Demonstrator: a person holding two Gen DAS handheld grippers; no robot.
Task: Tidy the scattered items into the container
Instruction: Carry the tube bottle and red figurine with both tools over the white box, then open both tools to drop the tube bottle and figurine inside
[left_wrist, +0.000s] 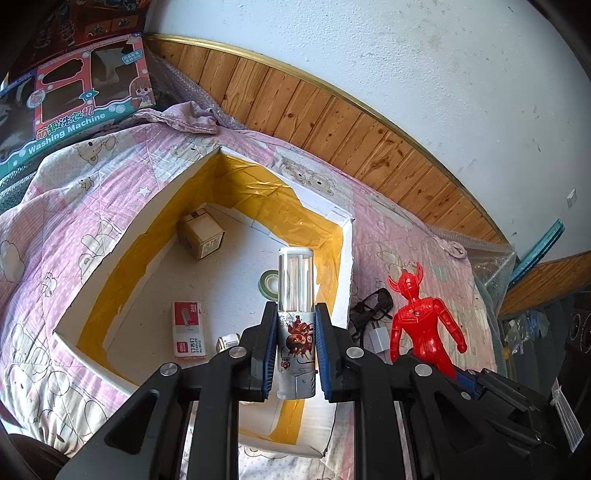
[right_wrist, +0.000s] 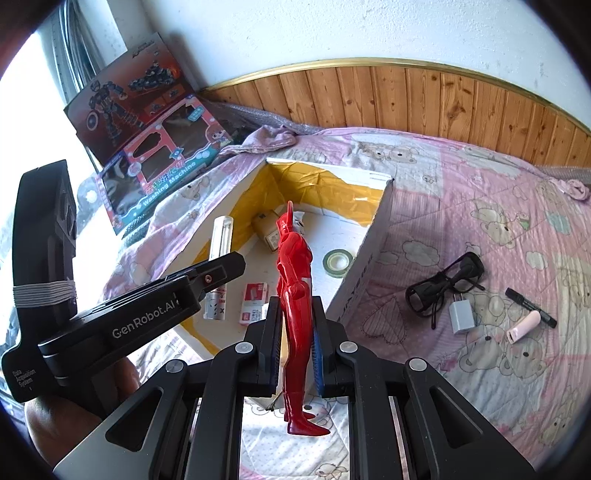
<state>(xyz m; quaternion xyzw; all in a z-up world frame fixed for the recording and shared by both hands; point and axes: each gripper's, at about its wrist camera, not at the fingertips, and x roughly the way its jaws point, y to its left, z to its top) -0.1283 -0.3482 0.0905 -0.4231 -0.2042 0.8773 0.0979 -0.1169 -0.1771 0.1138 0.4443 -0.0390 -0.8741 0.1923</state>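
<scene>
Grippers, two. Left gripper clamped on one cylindrical toy tube, clear upper half, printed lower half, held upright over the container. Right gripper clamped around the waist of one red horned figure, upright, feet hanging below the fingers, just short of the container's near wall.

Container: one white box lined with yellow tape, open top, resting on a pink bear-print quilt. Inside, counted: one small cardboard box, one green tape roll, one red-and-white staples pack.

Loose on the quilt, right of the container: one pair of black glasses, one white charger plug, one black marker, one pink tube.

Behind, against the wall: two toy boxes, one marked washing machine box.
</scene>
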